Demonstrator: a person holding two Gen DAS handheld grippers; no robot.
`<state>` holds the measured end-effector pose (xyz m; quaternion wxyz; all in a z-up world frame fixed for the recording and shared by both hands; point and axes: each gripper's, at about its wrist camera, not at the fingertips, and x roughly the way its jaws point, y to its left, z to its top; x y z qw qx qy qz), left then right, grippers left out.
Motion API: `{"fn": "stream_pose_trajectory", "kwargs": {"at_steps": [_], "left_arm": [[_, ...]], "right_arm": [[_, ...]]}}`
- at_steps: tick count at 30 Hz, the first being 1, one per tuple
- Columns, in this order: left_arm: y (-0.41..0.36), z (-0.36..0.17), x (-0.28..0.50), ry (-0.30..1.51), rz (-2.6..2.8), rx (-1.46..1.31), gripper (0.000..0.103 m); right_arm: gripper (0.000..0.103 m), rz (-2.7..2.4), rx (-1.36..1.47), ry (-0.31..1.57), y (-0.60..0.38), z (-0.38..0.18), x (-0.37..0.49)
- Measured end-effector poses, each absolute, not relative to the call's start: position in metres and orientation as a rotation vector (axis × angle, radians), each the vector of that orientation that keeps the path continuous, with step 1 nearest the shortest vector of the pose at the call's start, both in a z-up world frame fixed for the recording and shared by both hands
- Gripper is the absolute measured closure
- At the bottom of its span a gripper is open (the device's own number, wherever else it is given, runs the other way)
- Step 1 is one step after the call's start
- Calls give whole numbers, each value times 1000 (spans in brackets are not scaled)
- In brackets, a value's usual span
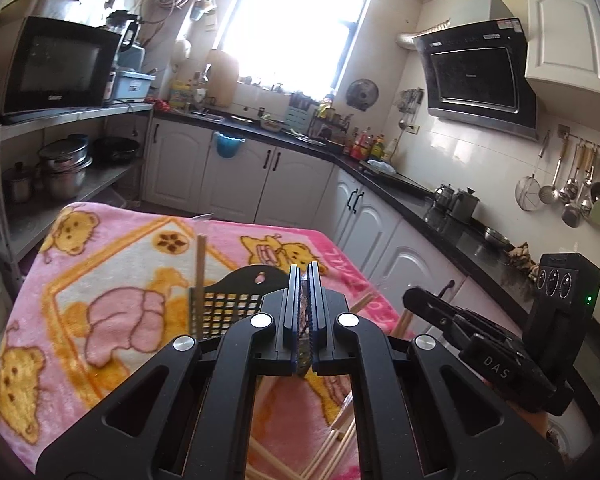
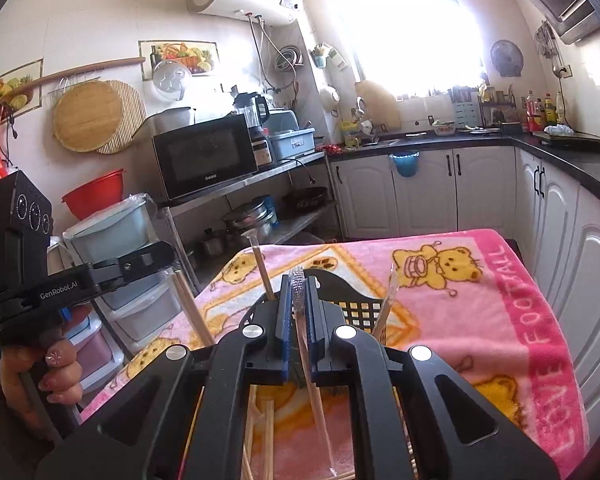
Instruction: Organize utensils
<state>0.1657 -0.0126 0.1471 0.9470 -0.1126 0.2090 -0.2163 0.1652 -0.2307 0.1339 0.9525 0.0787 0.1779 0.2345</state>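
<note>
Daylight blew out the far window (image 1: 296, 20) in both views; fisheye bent the edges, with dark vignetted corners; focus stayed sharp.

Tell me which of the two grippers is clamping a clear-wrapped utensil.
The right gripper: a clear-wrapped utensil runs between its pads above the black basket. The left gripper is pinched shut with no utensil visible.

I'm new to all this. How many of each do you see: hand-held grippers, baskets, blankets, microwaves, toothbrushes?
hand-held grippers: 2 (left hand-held gripper, right hand-held gripper)
basket: 1
blanket: 1
microwave: 1
toothbrush: 1
total: 6
</note>
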Motion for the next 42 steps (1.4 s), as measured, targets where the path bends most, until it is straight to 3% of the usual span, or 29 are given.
{"fn": "stream_pose_trajectory", "kwargs": {"at_steps": [42], "left_arm": [[-28, 223, 220, 242, -438, -250, 101]], "right_arm": [[96, 432, 158, 126, -234, 223, 238]]}}
